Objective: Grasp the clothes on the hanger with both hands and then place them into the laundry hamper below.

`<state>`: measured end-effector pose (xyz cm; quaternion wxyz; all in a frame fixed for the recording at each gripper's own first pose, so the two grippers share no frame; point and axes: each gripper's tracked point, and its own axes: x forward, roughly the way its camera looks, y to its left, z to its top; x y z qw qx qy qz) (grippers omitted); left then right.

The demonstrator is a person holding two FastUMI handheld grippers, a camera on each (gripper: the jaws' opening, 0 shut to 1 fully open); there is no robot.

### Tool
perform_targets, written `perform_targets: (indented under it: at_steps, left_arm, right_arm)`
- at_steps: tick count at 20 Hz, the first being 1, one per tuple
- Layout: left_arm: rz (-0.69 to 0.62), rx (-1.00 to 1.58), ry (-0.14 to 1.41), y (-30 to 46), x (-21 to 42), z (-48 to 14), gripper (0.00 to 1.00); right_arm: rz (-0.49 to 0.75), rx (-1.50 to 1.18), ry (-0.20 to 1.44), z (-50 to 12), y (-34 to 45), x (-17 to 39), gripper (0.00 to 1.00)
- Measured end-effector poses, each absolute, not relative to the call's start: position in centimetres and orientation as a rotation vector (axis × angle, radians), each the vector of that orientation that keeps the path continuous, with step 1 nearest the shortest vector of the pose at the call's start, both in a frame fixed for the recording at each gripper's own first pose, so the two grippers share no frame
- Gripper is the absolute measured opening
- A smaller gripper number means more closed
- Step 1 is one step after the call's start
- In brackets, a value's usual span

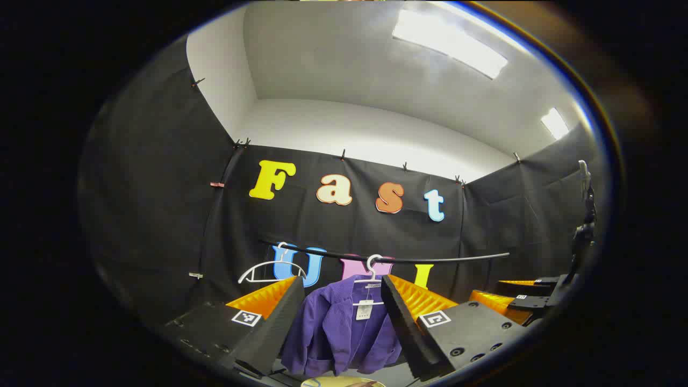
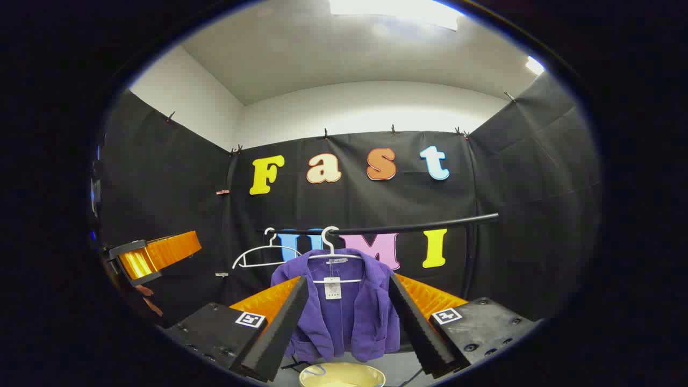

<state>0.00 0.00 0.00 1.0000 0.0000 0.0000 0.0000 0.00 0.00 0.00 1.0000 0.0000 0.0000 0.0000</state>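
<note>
A purple jacket [image 1: 336, 333] [image 2: 349, 312] hangs on a white hanger [image 1: 372, 269] [image 2: 329, 244] from a black rail [image 1: 387, 258] [image 2: 408, 228]. A white tag dangles at its collar. My left gripper [image 1: 339, 301] stands open in front of the jacket, its fingers framing it without touching. My right gripper [image 2: 346, 298] is also open, fingers on either side of the jacket and short of it. The pale rim of the laundry hamper [image 2: 342, 374] [image 1: 344, 382] shows below the jacket. The other gripper [image 2: 156, 255] appears at the left of the right gripper view.
An empty white hanger [image 1: 269, 271] [image 2: 263, 253] hangs on the rail to the left of the jacket. Black cloth walls enclose the booth on three sides. The right gripper [image 1: 529, 298] shows at the right edge of the left gripper view.
</note>
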Motion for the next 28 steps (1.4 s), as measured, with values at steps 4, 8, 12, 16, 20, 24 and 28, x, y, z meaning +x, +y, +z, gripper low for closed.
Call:
perform_targets:
  at_steps: [4,8,12,16,20,24,28]
  left_arm:
    - [-0.014,0.042,0.038,-0.9,-0.2,-1.4,0.88]
    - [-0.017,0.052,0.032,-1.2,-0.5,-1.2,0.88]
    - [-0.020,0.025,0.037,-0.9,-0.7,-1.3,0.88]
    - [-0.003,0.020,0.035,0.2,-0.9,-1.0,0.90]
    - [-0.025,0.029,0.044,0.7,-0.9,-1.4,0.93]
    - [-0.095,0.041,0.066,0.1,-1.0,-2.3,0.95]
    - [-0.152,0.049,0.046,0.1,-1.6,-2.1,0.95]
  right_arm:
    - [0.007,-0.006,0.016,-0.5,0.3,-0.2,0.96]
    - [-0.002,-0.024,0.020,-0.9,-0.3,-0.5,1.00]
    - [-0.009,0.004,0.040,-1.4,-0.4,-0.7,0.96]
    - [-0.021,-0.017,0.028,-1.0,-0.2,-1.0,0.96]
    - [-0.041,-0.011,0.038,-1.5,0.3,-1.6,0.96]
    - [-0.081,-0.028,0.047,-1.9,0.8,-2.1,0.96]
    - [-0.103,-0.030,0.038,-1.7,1.8,-2.8,0.96]
